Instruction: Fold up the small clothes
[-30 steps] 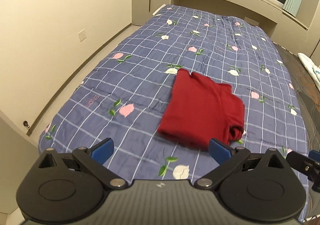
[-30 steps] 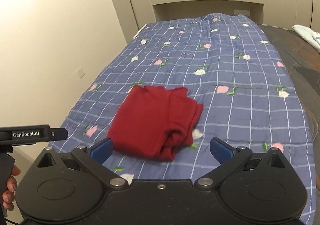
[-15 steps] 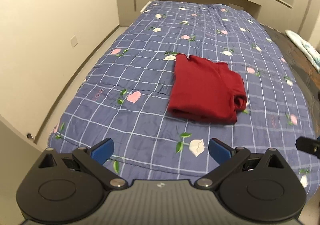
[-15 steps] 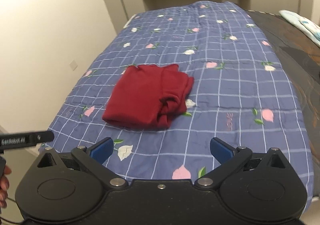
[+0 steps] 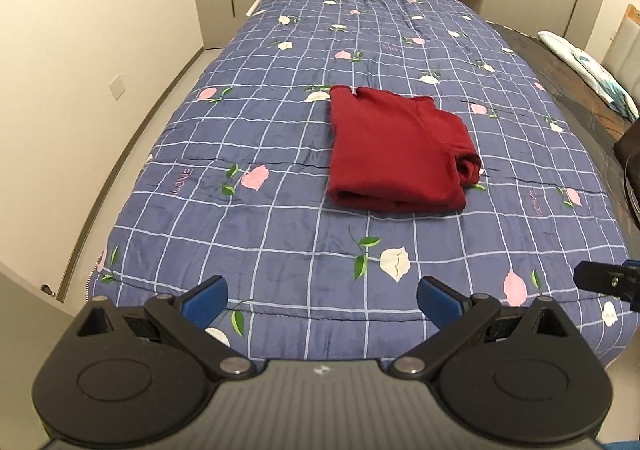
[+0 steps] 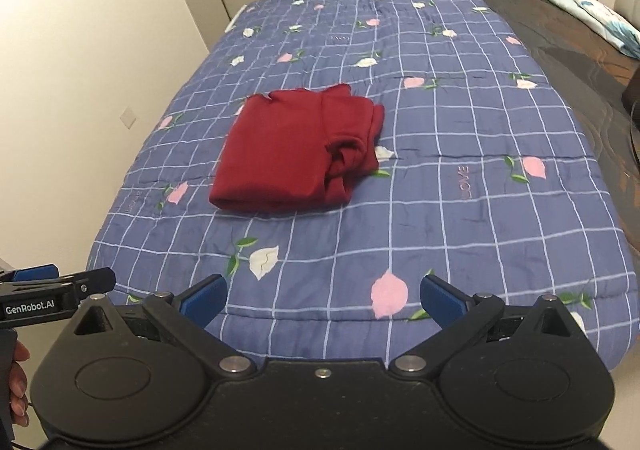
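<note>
A dark red garment (image 5: 396, 149) (image 6: 292, 149) lies folded into a rough square on the blue checked quilt (image 5: 280, 217) (image 6: 460, 153), with a bunched roll of cloth along its right side. My left gripper (image 5: 322, 296) is open and empty, held back over the bed's near edge, well short of the garment. My right gripper (image 6: 322, 296) is likewise open and empty near the same edge. The left gripper's body shows at the left edge of the right wrist view, with a hand (image 6: 16, 386) on its handle.
A cream wall with a socket (image 5: 118, 86) runs along the bed's left side, with a floor gap between. Built-in cabinets stand past the far end. To the right lie a dark brown cover (image 6: 592, 61) and a light patterned pillow (image 5: 588, 69).
Both grippers have pulled back and away from the garment towards the foot of the bed, so it looks farther off. The garment has stayed folded in place.
</note>
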A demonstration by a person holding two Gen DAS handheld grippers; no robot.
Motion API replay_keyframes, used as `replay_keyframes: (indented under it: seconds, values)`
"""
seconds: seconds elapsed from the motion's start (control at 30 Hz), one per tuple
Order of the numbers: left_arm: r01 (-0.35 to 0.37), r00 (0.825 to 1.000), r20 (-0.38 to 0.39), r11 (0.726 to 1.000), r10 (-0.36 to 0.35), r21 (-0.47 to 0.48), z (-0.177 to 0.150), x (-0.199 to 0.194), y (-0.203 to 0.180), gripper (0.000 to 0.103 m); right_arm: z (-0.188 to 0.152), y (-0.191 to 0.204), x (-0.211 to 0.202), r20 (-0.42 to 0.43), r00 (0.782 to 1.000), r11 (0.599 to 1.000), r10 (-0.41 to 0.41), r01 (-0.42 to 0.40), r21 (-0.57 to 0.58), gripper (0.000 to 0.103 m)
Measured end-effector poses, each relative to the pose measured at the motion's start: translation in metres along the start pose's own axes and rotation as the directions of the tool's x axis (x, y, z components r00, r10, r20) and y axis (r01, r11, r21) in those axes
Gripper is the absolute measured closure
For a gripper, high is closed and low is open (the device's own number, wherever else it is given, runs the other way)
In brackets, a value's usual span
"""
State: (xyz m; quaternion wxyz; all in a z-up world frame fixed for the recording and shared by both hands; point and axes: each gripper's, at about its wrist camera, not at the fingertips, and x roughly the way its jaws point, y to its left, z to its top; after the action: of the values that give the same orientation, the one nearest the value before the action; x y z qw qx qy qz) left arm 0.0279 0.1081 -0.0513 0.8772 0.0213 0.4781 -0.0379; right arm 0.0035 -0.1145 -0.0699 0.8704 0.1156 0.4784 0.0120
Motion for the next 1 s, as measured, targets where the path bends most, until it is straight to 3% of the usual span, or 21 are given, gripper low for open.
replay_keyframes:
  seconds: [1.0]
  values:
    - [0.032,0.999,-0.018,0.999,-0.031,0.025,0.0023,0.0084,0.0085,0.001,-0.0036,0.0053,0.0007,-0.003,0.999,0.998,-0.045,0.046,0.041,0.001]
